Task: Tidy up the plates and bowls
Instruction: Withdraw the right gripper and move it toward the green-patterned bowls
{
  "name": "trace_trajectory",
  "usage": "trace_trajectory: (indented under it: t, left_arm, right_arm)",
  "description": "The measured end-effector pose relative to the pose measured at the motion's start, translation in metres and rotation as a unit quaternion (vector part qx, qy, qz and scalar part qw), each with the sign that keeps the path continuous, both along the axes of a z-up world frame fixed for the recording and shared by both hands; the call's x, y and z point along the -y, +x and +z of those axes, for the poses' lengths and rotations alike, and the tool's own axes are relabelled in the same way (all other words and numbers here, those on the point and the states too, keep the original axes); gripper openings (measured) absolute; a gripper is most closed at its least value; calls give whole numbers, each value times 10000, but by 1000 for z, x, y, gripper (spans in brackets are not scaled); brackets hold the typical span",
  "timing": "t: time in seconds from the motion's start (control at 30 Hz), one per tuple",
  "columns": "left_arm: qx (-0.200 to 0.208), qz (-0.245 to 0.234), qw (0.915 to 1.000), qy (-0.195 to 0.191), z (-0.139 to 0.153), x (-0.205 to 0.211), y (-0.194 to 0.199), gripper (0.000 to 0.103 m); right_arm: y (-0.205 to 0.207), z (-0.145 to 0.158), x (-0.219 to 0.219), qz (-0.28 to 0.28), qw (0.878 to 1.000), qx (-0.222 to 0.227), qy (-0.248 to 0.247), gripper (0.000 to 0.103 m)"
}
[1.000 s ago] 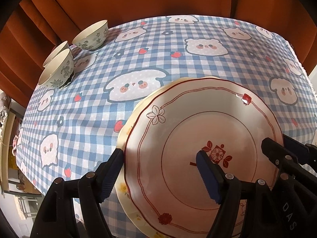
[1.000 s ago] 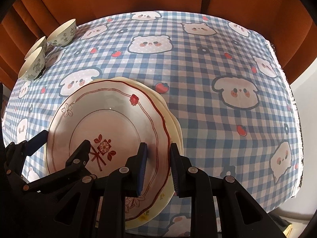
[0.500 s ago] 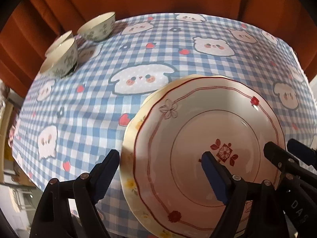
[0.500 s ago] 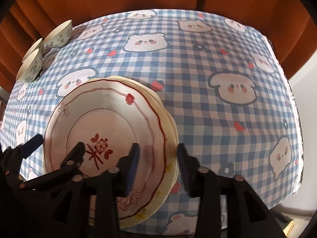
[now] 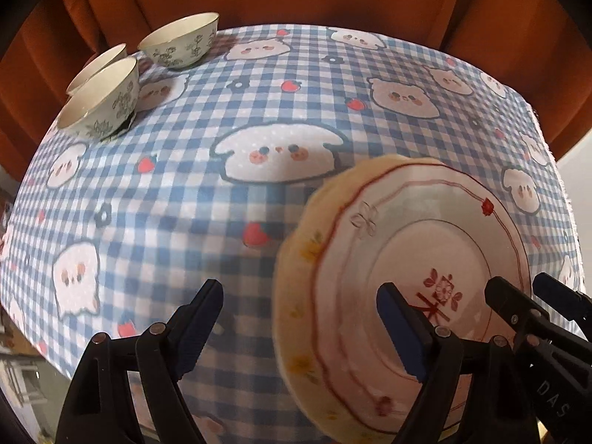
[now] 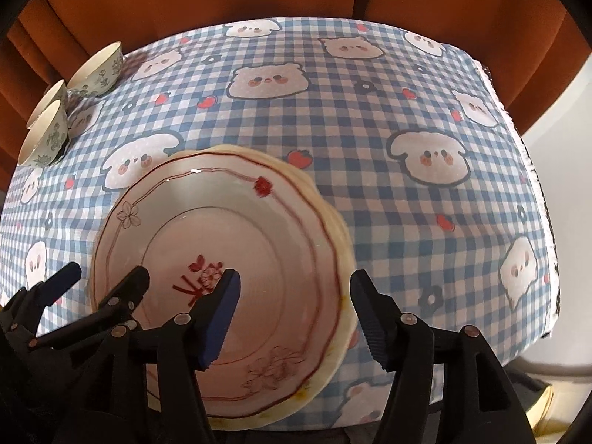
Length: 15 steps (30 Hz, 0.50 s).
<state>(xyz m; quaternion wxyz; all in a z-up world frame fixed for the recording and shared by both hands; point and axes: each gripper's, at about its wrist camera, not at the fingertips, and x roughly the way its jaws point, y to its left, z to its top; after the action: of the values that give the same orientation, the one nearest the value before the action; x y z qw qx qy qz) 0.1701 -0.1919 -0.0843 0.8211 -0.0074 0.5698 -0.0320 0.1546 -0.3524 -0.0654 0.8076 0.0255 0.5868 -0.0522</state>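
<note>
Plate stack [image 6: 236, 281] rests near table's [image 5: 296, 129] front edge; bowls [image 5: 148, 70] unsorted at far left. Right gripper [image 6: 296, 318], clamped on rim a second ago, now spread wide; left gripper [image 5: 299, 329] open, retreating. Stacking probably finished, though blur obscures contact.

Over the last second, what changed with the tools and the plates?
The right tool let go of the plate stack, its jaws spreading from nearly shut to wide open. The left tool stayed open and drew off leftward, so the stack's rim no longer sits against its left finger. The plates and three bowls stayed put.
</note>
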Motion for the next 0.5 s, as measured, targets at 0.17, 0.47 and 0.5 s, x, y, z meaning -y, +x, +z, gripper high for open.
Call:
trace_trajectory:
  t: [0.17, 0.47, 0.5]
  left_arm:
    - [29, -165, 9995, -265, 8, -33, 7, 86]
    - [134, -337, 9989, -296, 20, -108, 18, 85]
    - [144, -338, 9988, -314, 20, -117, 20, 85]
  right_arm:
    - [0, 4, -25, -416, 9991, 9, -37, 66]
    - [7, 16, -93, -633, 9978, 157, -142, 66]
    - [9, 16, -102, -633, 9978, 172, -137, 66]
